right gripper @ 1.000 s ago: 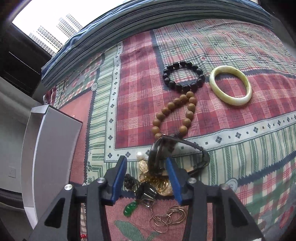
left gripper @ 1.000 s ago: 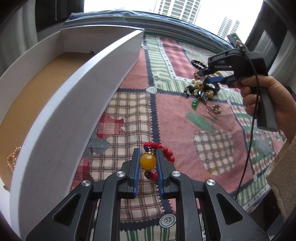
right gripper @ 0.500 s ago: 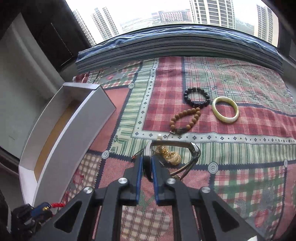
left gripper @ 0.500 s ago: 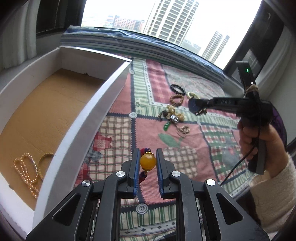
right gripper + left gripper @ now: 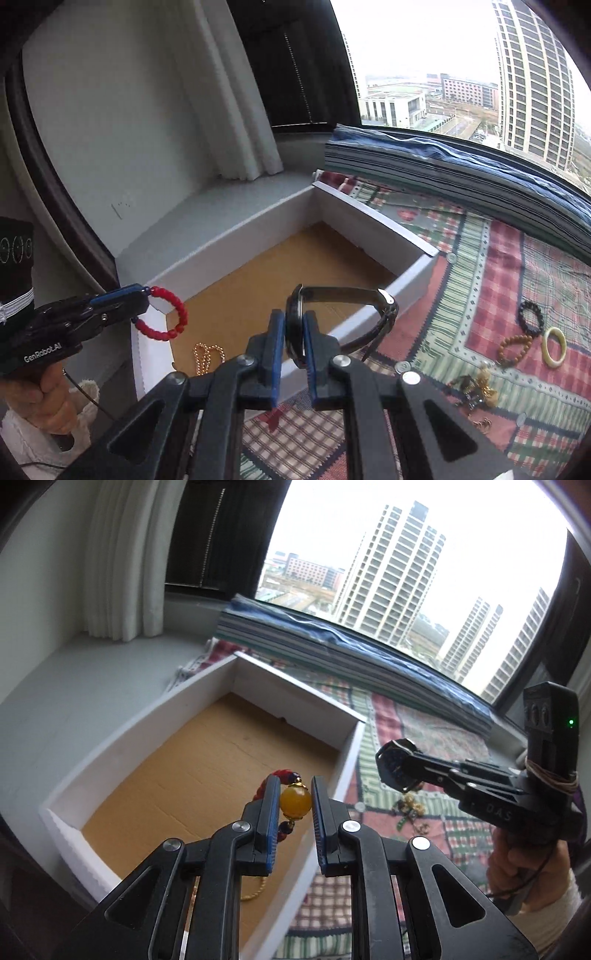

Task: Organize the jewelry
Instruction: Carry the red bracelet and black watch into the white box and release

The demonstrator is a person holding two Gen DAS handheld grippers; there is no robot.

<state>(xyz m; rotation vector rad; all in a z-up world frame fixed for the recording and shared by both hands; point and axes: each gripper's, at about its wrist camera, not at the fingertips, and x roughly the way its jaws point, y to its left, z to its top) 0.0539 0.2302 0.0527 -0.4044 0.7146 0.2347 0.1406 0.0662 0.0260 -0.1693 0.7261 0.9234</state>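
Observation:
My left gripper (image 5: 294, 781) is shut on the amber bead (image 5: 294, 804) of a red bead bracelet (image 5: 168, 314), which hangs in the air over the near corner of the white box (image 5: 295, 686). The box has a brown cardboard floor. My right gripper (image 5: 293, 315) is shut on the round case of a dark wristwatch (image 5: 343, 291), whose strap loops out to the right above the box's right wall. The left wrist view shows the watch (image 5: 395, 755) held beside that wall. A gold bead necklace (image 5: 207, 352) lies inside the box.
On the patterned cloth (image 5: 480, 266) to the right lie a black bead bracelet (image 5: 531, 317), a wooden bead bracelet (image 5: 513, 349), a pale bangle (image 5: 554, 347) and a tangle of gold pieces (image 5: 476, 387). Folded blue bedding (image 5: 443, 158) lines the window. A hand holds each gripper.
The right gripper shut on the watch and lifted it off the cloth. Both grippers rose and swung left, from over the cloth to over the white box.

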